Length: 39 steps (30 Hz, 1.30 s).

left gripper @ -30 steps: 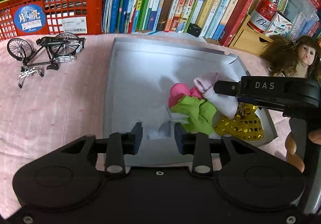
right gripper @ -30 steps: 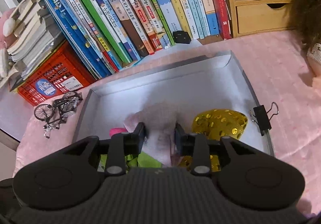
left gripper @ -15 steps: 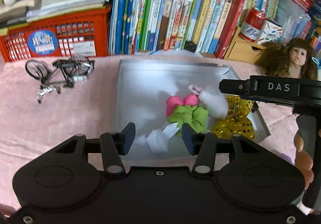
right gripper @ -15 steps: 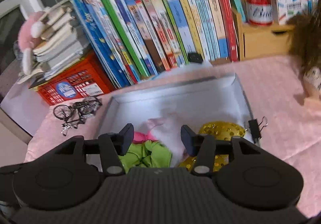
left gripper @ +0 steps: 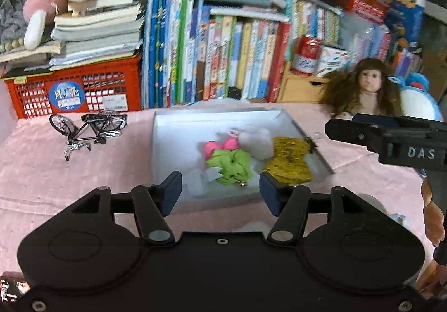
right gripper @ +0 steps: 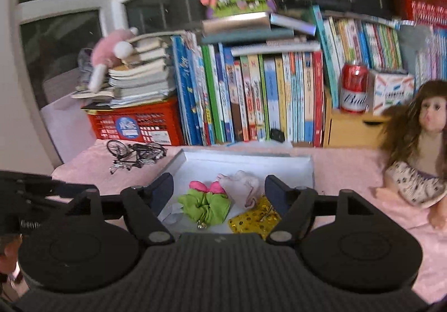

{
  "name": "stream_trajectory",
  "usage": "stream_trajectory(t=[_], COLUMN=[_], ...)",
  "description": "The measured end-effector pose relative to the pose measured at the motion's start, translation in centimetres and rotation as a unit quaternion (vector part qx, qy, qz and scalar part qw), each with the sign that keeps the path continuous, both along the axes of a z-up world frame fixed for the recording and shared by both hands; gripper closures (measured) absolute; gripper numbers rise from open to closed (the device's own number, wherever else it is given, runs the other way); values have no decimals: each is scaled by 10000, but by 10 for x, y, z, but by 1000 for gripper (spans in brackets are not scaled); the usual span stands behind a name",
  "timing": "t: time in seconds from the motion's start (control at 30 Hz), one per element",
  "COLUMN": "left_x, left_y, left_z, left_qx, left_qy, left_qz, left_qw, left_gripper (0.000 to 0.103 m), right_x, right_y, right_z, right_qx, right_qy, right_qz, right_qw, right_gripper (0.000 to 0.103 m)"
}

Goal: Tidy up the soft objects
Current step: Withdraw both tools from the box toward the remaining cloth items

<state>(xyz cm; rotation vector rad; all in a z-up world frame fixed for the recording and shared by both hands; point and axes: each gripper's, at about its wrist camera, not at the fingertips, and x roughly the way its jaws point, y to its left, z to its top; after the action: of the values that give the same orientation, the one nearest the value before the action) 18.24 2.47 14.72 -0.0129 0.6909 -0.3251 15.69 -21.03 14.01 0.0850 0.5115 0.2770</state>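
The left gripper and the right gripper are both hanging above the near edge of the grey tray with jaws apart, having just been opening, nothing between them. The soft things are lying bunched toward the tray's near right corner: a pink and green scrunchie, a white fluffy pouch touching it, and a gold sequin piece against the right wall. A toy bicycle is standing on the pink cloth left of the tray
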Motion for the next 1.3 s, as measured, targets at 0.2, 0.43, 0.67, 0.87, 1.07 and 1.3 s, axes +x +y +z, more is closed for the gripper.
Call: stream_trajectory(t=[0.2,0.43,0.67,0.87,1.07,1.3], left_x=[-47,-95,-130,-153,-169,-178], left_y=[-1,1,2,6,18,42], left_z=[-2,-17,-40,-54,-69,-90], left_qx=[-187,-360,-386,-301,-123,-18], left_qy=[-255,-453,-612,-789,-969,-877], left_qz=[-164,-121,42,201,639,1244], left_qw=[9994,9982,9974,9962,9932,9884], left_gripper=[37,30,28,25,22,21], right_x=[-52,-100,-130,-149,-160,-162], right_y=[-11,-27,-33,-35,-35,-36], right_z=[-4,-17,-38,-55,-74,-94], right_qx=[-104,-122,-331,-491,-634,-641], right_qy=[-479,-907,-1097,-1197,-1200,-1025], right_qz=[115,83,34,12,4,-147], right_qw=[9987,9958,9934,9916,9907,9926], right_gripper=[16,12,5,1,0,0])
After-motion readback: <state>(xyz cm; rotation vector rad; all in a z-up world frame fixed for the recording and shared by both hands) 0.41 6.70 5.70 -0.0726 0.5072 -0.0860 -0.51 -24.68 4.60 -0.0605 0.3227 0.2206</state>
